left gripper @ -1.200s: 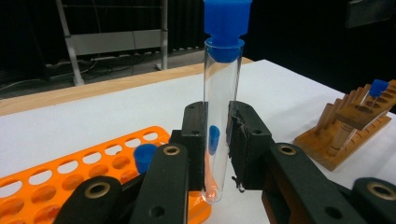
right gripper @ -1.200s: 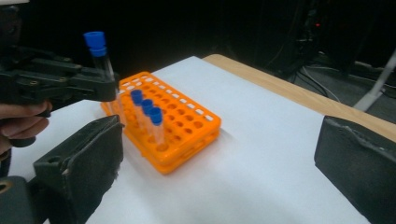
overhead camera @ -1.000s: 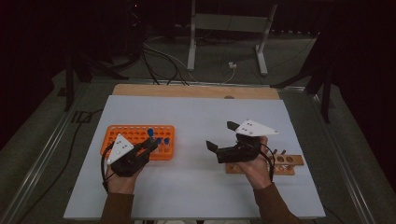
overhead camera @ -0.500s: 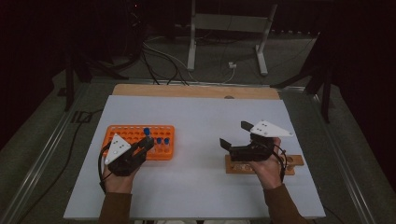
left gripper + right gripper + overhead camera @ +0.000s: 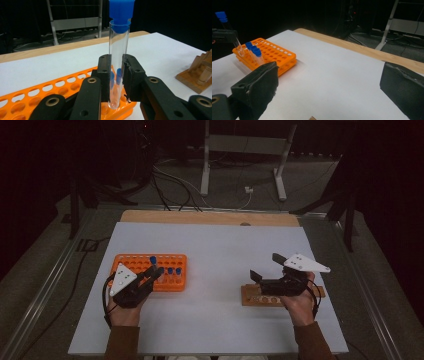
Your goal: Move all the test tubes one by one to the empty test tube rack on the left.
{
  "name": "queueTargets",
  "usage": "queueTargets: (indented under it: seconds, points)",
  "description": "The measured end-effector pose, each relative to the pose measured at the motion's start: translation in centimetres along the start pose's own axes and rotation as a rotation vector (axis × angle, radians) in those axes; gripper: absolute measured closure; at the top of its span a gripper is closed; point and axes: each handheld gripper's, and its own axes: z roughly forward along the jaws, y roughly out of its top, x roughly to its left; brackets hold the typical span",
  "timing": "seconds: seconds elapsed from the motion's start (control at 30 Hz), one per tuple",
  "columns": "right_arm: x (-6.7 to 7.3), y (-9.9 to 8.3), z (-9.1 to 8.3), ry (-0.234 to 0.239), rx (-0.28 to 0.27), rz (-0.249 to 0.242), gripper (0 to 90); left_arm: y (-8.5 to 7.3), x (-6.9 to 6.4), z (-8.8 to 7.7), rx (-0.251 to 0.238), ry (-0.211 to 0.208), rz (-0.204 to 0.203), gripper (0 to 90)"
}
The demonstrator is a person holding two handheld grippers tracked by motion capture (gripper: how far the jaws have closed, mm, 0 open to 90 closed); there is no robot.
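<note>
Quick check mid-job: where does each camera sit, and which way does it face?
High view: above the near edge, looking forward and down on the table; both forearms show.
Left gripper view: rides the left gripper, facing its clamped tube.
Right gripper view: rides the open right gripper, facing across the table.
All share the orange rack.

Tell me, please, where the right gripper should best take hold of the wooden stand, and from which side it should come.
Probably at a long edge of the wooden stand, from above. It lies flat and low on the white table, so only its narrow width seems to fit between the jaws. The right gripper hangs open just over it; the jaws should straddle the width near the bare left end, where its holes show.
</note>
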Motion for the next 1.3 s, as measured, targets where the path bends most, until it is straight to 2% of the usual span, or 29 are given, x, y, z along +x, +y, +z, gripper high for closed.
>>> queueTargets:
  seconds: [0.3,0.87,1.23,1.3]
  points:
    - [-0.6,-0.3,-0.8,-0.014,-0.004,0.006,2.0,-0.4,0.4,0.2,0.004,0.023,-0.004,78.2]
    - [-1.2,-0.4,-1.8,-0.02,-0.017,0.008,2.0,-1.8,1.5,1.4,0.045,0.092,-0.017,78.2]
    - [-1.4,-0.6,-1.9,-0.016,-0.02,0.013,2.0,-2.9,1.9,2.5,0.085,0.098,-0.029,78.2]
    - [-1.4,-0.6,-1.9,-0.015,-0.021,0.014,2.0,-3.2,2.0,2.7,0.109,0.095,-0.03,78.2]
